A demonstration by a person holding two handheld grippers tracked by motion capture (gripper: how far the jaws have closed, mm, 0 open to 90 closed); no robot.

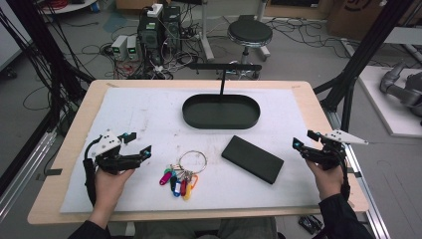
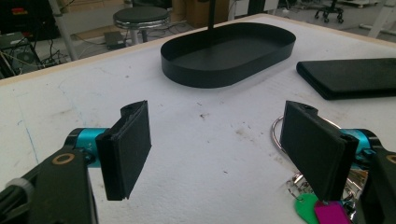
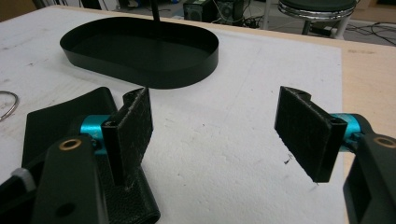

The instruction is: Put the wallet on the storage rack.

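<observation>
A bunch of keys with coloured tags [image 1: 180, 177] on a large metal ring lies near the table's front middle. To its right lies a flat black case [image 1: 252, 159], slanted. Behind both stands a black oval tray [image 1: 221, 111] with an upright post. My left gripper [image 1: 139, 145] is held open left of the keys, nothing between its pads [image 2: 128, 149]; the key ring and tags [image 2: 322, 207] sit by its right jaw. My right gripper [image 1: 303, 141] is open to the right of the case, its left jaw over the case's end [image 3: 70, 116].
The white mat [image 1: 149, 114] covers the wooden table. Beyond the far edge stand a round stool [image 1: 250, 34], computer boxes [image 1: 159, 30] and tangled cables. Black frame posts rise at both sides.
</observation>
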